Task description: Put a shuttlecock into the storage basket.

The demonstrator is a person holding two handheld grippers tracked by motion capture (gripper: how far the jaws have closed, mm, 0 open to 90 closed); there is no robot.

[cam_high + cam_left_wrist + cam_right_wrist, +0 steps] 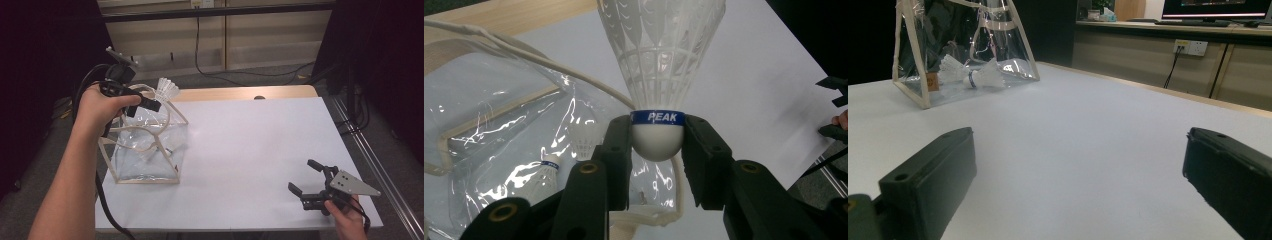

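Observation:
My left gripper [156,104] [657,150] is shut on the round white cork of a shuttlecock [167,89] [659,65] with a blue band, holding it above the mouth of a clear plastic tote bag [145,150] [499,145] with cream trim. Two more shuttlecocks [549,172] [970,72] lie at the bottom of the bag [963,50]. My right gripper [309,176] [1078,180] rests at the table's near right corner, open, with nothing between its jaws.
The white table top [250,150] stretches between the bag and my right gripper. A wooden table edge [240,93] runs along the back. Cables lie on the floor beyond [235,75], and a metal rail [370,160] borders the right side.

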